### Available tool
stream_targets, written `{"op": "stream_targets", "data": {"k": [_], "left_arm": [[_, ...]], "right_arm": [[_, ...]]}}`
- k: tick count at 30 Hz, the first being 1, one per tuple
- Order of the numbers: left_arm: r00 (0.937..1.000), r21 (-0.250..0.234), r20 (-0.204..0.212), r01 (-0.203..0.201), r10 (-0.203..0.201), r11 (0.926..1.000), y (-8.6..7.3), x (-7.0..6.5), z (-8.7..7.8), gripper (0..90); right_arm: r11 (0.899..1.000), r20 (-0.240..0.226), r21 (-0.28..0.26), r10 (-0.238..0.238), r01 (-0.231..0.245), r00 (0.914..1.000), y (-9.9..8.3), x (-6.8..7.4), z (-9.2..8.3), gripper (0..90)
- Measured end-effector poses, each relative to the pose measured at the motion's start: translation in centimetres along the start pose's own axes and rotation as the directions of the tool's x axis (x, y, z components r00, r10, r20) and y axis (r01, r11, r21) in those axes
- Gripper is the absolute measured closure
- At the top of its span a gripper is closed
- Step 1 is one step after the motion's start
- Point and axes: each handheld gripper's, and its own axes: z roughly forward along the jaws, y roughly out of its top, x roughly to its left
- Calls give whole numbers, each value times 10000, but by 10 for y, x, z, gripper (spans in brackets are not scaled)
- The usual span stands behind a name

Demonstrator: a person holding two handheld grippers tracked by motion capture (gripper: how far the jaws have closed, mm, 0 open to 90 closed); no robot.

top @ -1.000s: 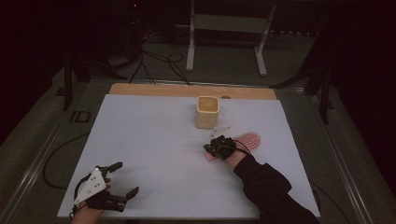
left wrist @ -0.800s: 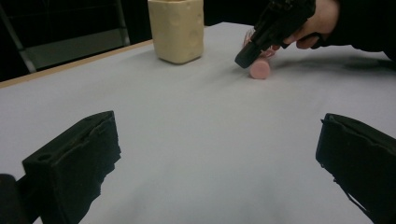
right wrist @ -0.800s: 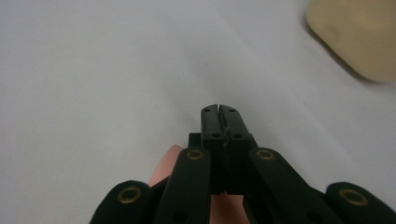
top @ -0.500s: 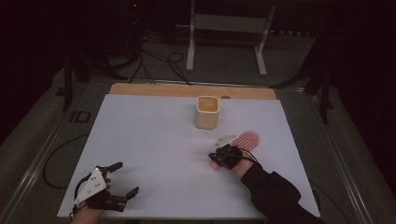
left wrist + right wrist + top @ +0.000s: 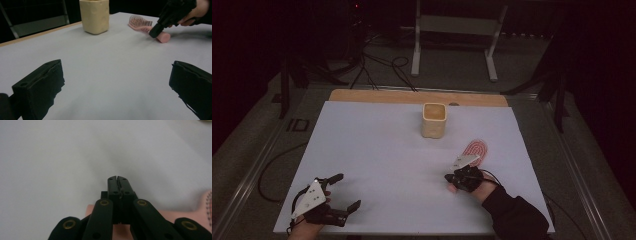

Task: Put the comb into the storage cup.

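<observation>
A pink hairbrush [image 5: 475,149] [image 5: 140,22] lies bristles up on the white table top [image 5: 377,150], right of centre. Its handle [image 5: 192,216] points toward the person. My right gripper [image 5: 449,178] [image 5: 153,34] [image 5: 117,179] is shut, jaws pressed together with nothing between them, and its tip rests on the handle's end. A cream cup [image 5: 434,120] [image 5: 94,16] stands upright farther back. My left gripper [image 5: 348,190] [image 5: 117,82] rests near the front left edge, open and holding nothing.
A wooden strip [image 5: 417,96] runs along the table's far edge. Beyond it are a metal stand [image 5: 452,30] and cables [image 5: 382,65] on the floor. Wide bare table top lies between the two grippers and left of the cup.
My right gripper has drawn back toward the person, still shut. The brush handle has swung round with it, while the brush head has stayed almost in place. The left gripper has not moved.
</observation>
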Motion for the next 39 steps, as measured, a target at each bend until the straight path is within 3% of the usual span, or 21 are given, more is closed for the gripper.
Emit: {"op": "stream_targets", "data": {"k": [10, 15, 20, 31, 39], "left_arm": [[10000, 10, 22, 10, -10, 10000, 0, 0, 1, 0], [10000, 7, 12, -13, 13, 10000, 0, 0, 1, 0], [10000, 35, 14, -4, 4, 10000, 0, 0, 1, 0], [10000, 36, 24, 20, -20, 10000, 0, 0, 2, 0], [10000, 48, 12, 28, -28, 10000, 0, 0, 2, 0]], "right_arm": [[9995, -20, 148, 294, -294, 9996, -24, 1, -19, 900], [9989, 217, 400, 249, -258, 9995, -33, 0, -28, 900], [9973, 320, 454, 557, -572, 9979, -46, -4, -39, 900], [9887, 911, 434, 1388, -1432, 9861, -75, -26, -61, 900], [9782, 1254, 335, 1995, -2051, 9719, -91, -47, -69, 900]]}}
